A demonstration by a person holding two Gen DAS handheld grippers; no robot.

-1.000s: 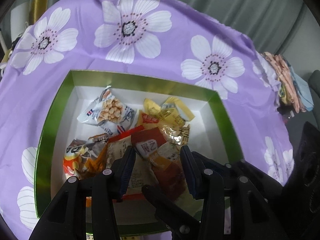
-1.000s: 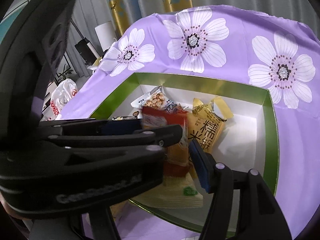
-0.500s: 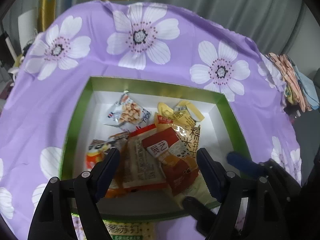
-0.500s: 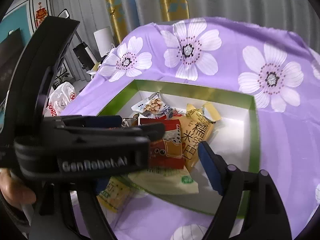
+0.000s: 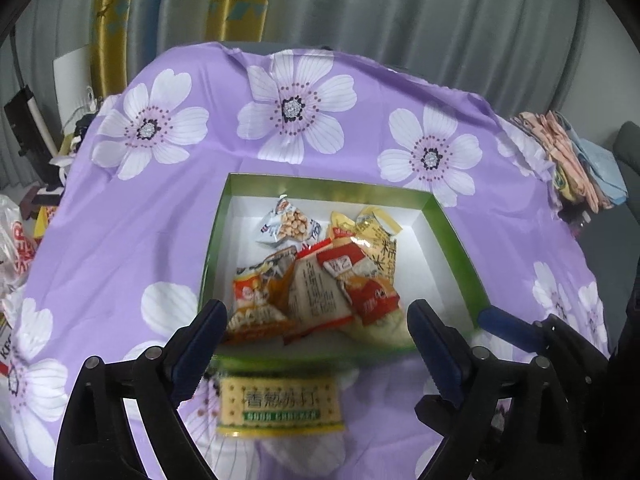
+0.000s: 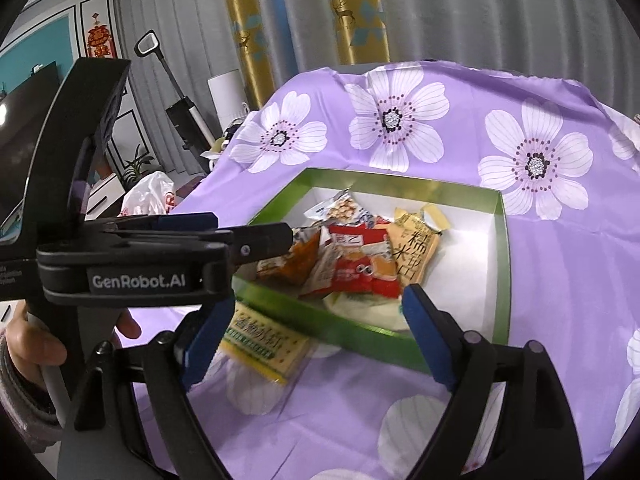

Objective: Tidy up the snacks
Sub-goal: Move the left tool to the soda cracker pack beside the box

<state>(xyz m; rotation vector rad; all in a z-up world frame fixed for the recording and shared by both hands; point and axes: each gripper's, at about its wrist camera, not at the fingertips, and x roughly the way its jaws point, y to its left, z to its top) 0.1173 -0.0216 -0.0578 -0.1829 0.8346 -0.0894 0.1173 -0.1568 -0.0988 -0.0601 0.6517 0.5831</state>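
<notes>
the shallow green-walled cardboard box [image 5: 448,232] holds a heap of snack packets [image 5: 320,280], their lower edges blurred. just outside its near wall lies a yellow-green cracker packet [image 5: 280,404], print smeared. the left gripper [image 5: 316,328] and right gripper [image 6: 308,320] are both opening, jaws wide, nothing between them.

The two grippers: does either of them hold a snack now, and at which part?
Nothing is held. The left gripper and right gripper are both opening, with nothing between their jaws; the snacks lie in the box.
</notes>
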